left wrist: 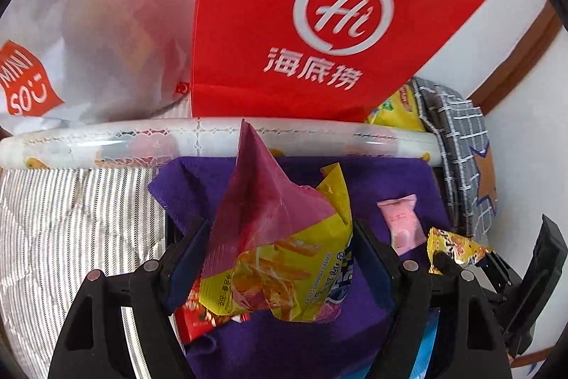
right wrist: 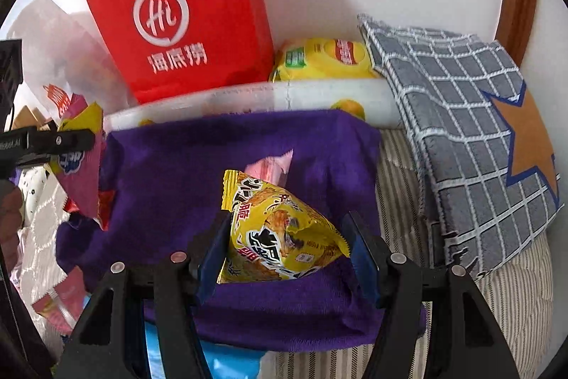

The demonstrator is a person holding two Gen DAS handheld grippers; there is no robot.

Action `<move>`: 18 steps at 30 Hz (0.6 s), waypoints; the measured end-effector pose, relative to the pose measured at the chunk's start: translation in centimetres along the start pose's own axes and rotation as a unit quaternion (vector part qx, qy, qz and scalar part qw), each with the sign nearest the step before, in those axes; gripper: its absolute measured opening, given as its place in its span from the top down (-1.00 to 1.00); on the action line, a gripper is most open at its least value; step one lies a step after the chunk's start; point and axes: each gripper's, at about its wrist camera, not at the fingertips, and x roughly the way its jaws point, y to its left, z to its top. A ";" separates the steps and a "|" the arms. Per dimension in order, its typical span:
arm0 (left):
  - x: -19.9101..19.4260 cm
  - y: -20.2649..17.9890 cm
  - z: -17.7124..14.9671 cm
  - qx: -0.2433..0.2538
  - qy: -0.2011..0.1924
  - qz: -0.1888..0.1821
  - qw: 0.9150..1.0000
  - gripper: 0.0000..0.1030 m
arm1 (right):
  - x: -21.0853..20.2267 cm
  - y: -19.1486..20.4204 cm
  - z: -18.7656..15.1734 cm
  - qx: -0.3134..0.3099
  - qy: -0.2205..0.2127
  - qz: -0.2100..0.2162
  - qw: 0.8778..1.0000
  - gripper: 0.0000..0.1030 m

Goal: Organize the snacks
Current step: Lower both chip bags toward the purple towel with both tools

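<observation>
My left gripper (left wrist: pixel 280 229) is shut on a yellow and magenta snack bag (left wrist: pixel 284 258), held above a purple cloth (left wrist: pixel 355 318). A red packet (left wrist: pixel 197 318) shows under the bag; I cannot tell whether it is gripped too. My right gripper (right wrist: pixel 285 222) is shut on a small yellow packet with black characters (right wrist: pixel 280 233), also over the purple cloth (right wrist: pixel 198 173). A pink candy packet (left wrist: pixel 401 222) lies on the cloth between them. The right wrist view shows the left gripper (right wrist: pixel 71 144) at the left edge with its bag (right wrist: pixel 81 162).
A red paper bag (right wrist: pixel 184 16) stands at the back against the wall, with a white plastic bag (left wrist: pixel 92 34) to its left. In front of them lies a white roll (left wrist: pixel 213 134). A yellow chips bag (right wrist: pixel 323 59) and a grey checked cloth (right wrist: pixel 461 130) sit at the right.
</observation>
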 end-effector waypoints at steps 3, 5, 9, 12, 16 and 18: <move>1.1 0.1 0.2 -0.001 0.009 0.005 1.000 -0.52 | 0.9 0.1 -0.3 -0.006 0.008 -0.009 1.000 -0.22; 1.8 0.1 0.2 0.001 0.018 0.007 1.000 -0.52 | 1.2 0.0 -0.3 -0.009 0.011 -0.015 1.000 -0.22; 2.4 0.1 0.1 0.011 0.028 0.017 0.999 -0.52 | 1.7 -0.2 -0.5 -0.011 0.014 -0.012 1.000 -0.23; 2.8 0.3 0.1 0.010 0.033 0.019 0.999 -0.52 | 2.0 -0.1 -0.5 -0.014 0.019 -0.014 1.000 -0.23; 3.1 0.3 -0.1 0.013 0.036 0.019 0.999 -0.52 | 2.1 -0.2 -0.5 -0.017 0.023 -0.017 0.999 -0.23; 3.3 0.2 -0.2 0.013 0.038 0.019 0.999 -0.52 | 2.1 -0.1 -0.6 -0.021 0.026 -0.020 0.999 -0.23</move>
